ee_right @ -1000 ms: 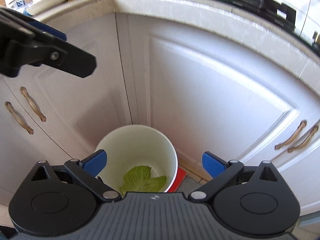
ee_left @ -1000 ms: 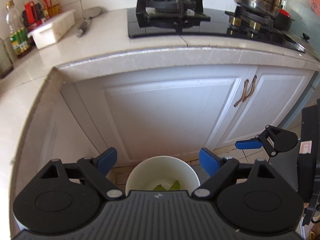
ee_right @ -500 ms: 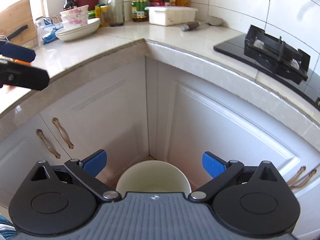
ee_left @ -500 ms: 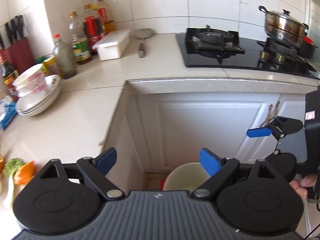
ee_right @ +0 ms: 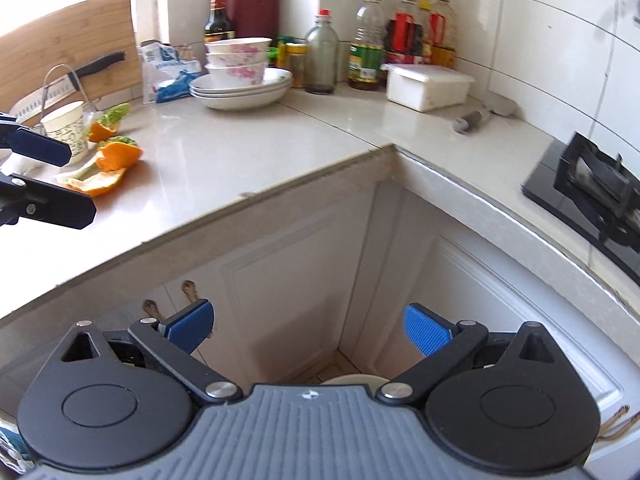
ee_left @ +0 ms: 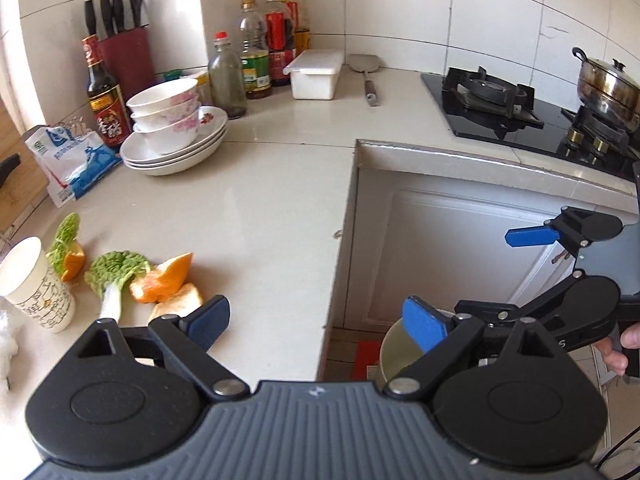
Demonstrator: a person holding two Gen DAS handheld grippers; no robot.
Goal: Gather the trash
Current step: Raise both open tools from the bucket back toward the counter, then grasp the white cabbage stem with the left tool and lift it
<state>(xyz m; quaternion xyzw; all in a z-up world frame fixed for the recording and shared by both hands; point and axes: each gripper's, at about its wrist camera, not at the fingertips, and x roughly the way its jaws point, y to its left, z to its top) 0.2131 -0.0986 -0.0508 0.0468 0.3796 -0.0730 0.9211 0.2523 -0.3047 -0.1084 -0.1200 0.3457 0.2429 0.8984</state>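
Left gripper [ee_left: 316, 322] held level, jaws spread wide, nothing between the blue pads [ee_left: 424, 324]. Right gripper [ee_right: 308, 326] likewise gaping and empty, tipped slightly downward. Seen from the left wrist, right gripper off to the right side, gripped at the handle by a hand [ee_left: 622, 346].

This is a home kitchen. An L-shaped stone table [ee_left: 280, 184] sits on white panelled cabinet doors [ee_right: 288, 280] against tiled walls. A black gas hob [ee_left: 492, 104] carries a steel pot [ee_left: 608, 84]. In the corner stand oil and sauce bottles [ee_left: 256, 52], a knife block [ee_left: 124, 52], and stacked bowls on plates [ee_left: 172, 128]. Orange peel [ee_left: 164, 280] and vegetable scraps [ee_left: 116, 272] lie on the table.
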